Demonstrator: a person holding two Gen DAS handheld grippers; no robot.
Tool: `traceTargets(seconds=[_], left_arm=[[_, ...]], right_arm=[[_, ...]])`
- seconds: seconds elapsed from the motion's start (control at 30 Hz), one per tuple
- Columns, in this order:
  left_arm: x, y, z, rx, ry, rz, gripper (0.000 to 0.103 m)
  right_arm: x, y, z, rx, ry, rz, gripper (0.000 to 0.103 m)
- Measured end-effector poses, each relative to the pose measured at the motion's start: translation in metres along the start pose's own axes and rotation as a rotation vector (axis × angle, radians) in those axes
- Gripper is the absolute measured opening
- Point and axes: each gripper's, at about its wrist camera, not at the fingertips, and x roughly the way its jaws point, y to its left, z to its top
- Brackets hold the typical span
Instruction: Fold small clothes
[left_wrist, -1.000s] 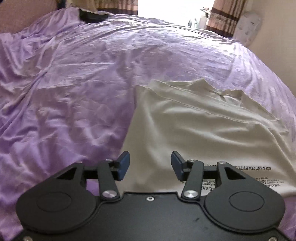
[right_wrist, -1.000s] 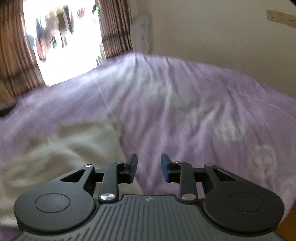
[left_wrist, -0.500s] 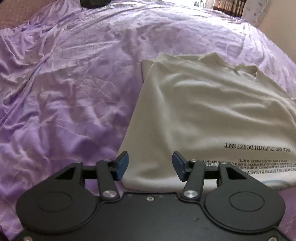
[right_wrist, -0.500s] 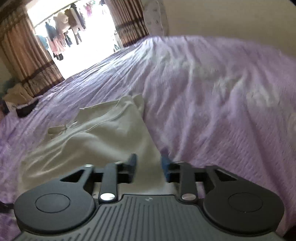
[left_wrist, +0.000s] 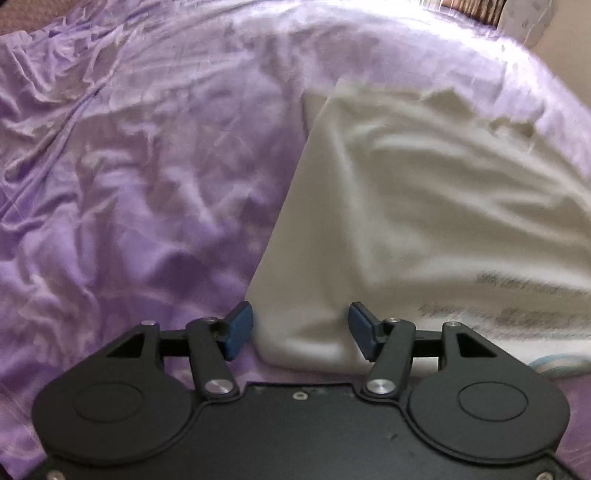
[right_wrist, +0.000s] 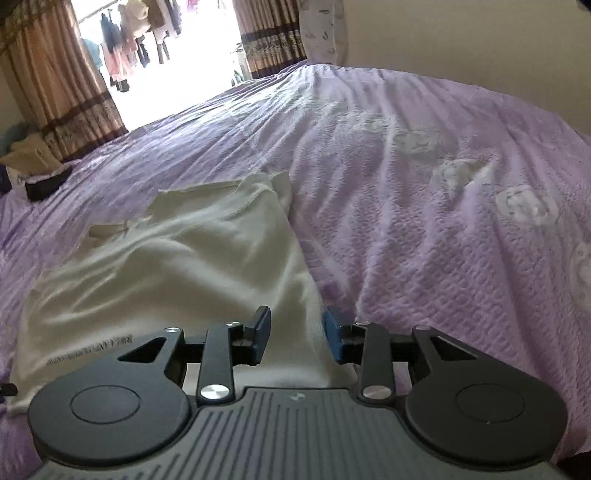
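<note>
A small cream-white shirt (left_wrist: 424, 206) with dark printed text lies flat on the purple bed cover (left_wrist: 129, 184). My left gripper (left_wrist: 301, 330) is open, with the shirt's near left corner lying between its blue pads. In the right wrist view the same shirt (right_wrist: 177, 266) lies to the left. My right gripper (right_wrist: 295, 338) is open, with the shirt's near right corner between its pads. Neither gripper clamps the cloth.
The purple cover (right_wrist: 424, 206) spreads wide on all sides. A dark object (right_wrist: 48, 182) lies at the far left edge. Curtains (right_wrist: 62, 92) and a bright doorway stand beyond the bed. A pale wall (right_wrist: 461, 40) runs along the right.
Both grippers have dropped and come in toward the shirt's near edge. The right gripper's jaws have opened wider. The shirt's corners now lie between the pads.
</note>
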Motion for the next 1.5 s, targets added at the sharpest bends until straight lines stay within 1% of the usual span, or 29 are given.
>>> traceTargets(seconds=[0.03,0.07,0.2,0.27,0.3,0.37,0.4,0.43,0.47,0.5,0.53,0.57,0.6,0.63,0.67,0.73,0.8,0.9,0.93,1.0,1.1,1.13,1.17,1.2,1.23,1.3,1.4,1.43,1.5], left_arm=[[0.002,0.002,-0.004,0.0,-0.001,-0.009,0.063],[0.004,0.004,-0.006,-0.008,-0.006,-0.016,0.063],[-0.005,0.004,0.004,-0.022,-0.008,-0.019,0.06],[-0.017,0.0,0.012,-0.013,-0.059,-0.024,0.06],[-0.022,-0.004,0.017,-0.002,-0.087,-0.026,0.06],[-0.026,-0.014,0.024,0.032,-0.133,-0.017,0.06],[-0.022,-0.02,0.026,0.062,-0.141,0.002,0.061],[-0.008,-0.025,0.026,0.089,-0.117,0.051,0.06],[0.009,-0.027,0.024,0.104,-0.072,0.089,0.063],[0.027,-0.026,0.018,0.114,-0.045,0.089,0.063],[0.034,-0.023,0.009,0.105,-0.082,0.07,0.066],[0.033,-0.02,0.003,0.091,-0.116,0.06,0.066],[0.028,-0.019,0.001,0.092,-0.136,0.055,0.066],[0.026,-0.019,0.002,0.097,-0.133,0.056,0.065],[0.024,-0.019,0.006,0.098,-0.116,0.056,0.065],[0.017,-0.018,0.015,0.079,-0.084,0.047,0.063],[0.009,-0.015,0.018,0.075,-0.076,0.022,0.063],[0.001,-0.011,0.016,0.103,-0.068,-0.022,0.063],[-0.001,-0.011,0.015,0.111,-0.065,-0.029,0.063],[-0.004,-0.014,0.009,0.119,-0.055,-0.04,0.063],[-0.006,-0.013,0.005,0.123,-0.043,-0.057,0.063],[-0.009,-0.012,0.005,0.128,-0.041,-0.062,0.063],[-0.011,-0.01,0.005,0.132,-0.039,-0.064,0.063],[-0.012,-0.007,0.006,0.133,-0.039,-0.059,0.063],[-0.015,-0.002,0.003,0.131,-0.041,-0.051,0.063],[-0.018,0.007,0.003,0.106,-0.047,-0.04,0.064],[-0.019,0.021,0.001,0.058,-0.041,-0.075,0.063],[-0.019,0.022,0.001,0.055,-0.04,-0.072,0.063],[-0.02,0.025,0.002,0.048,-0.039,-0.067,0.063]], right_arm=[[0.009,-0.002,-0.004,0.002,0.038,-0.006,0.04],[0.011,-0.006,-0.006,0.01,0.045,0.006,0.04],[-0.001,-0.016,0.003,0.075,0.016,0.058,0.039],[-0.011,-0.012,0.013,0.065,-0.042,0.077,0.039],[-0.014,-0.007,0.015,0.057,-0.053,0.082,0.04],[-0.003,0.003,0.021,0.029,-0.039,0.09,0.04],[0.005,0.006,0.021,0.019,-0.024,0.088,0.04],[0.021,0.008,0.019,0.009,0.01,0.059,0.039],[0.033,0.008,0.014,-0.001,0.034,0.028,0.039],[0.039,0.007,0.008,-0.017,0.022,0.015,0.039],[0.036,0.008,0.005,-0.028,0.006,0.019,0.039],[0.03,0.009,0.005,-0.035,-0.006,0.021,0.039],[0.022,0.01,0.006,-0.037,-0.011,0.024,0.039],[0.013,0.009,0.007,-0.029,-0.007,0.028,0.041],[0.004,0.006,0.007,-0.002,-0.003,0.03,0.042],[-0.016,-0.009,0.001,0.125,-0.002,0.038,0.053],[-0.031,-0.025,-0.01,0.25,0.005,0.064,0.054],[-0.045,-0.05,-0.024,0.485,0.044,0.065,0.054],[-0.045,-0.056,-0.032,0.565,0.05,0.092,0.054],[-0.035,-0.062,-0.043,0.66,0.051,0.151,0.054],[-0.013,-0.062,-0.045,0.75,0.045,0.183,0.054],[-0.008,-0.06,-0.042,0.762,0.035,0.181,0.051],[-0.005,-0.059,-0.038,0.764,0.015,0.173,0.044],[-0.003,-0.057,-0.035,0.75,-0.006,0.15,0.025],[0.0,-0.054,-0.032,0.723,-0.015,0.125,0.01],[0.002,-0.05,-0.028,0.691,-0.013,0.109,0.005],[-0.01,-0.04,-0.022,0.636,-0.065,0.161,0.005],[-0.015,-0.033,-0.018,0.608,-0.086,0.181,0.005],[-0.026,-0.015,-0.008,0.529,-0.123,0.19,0.005]])
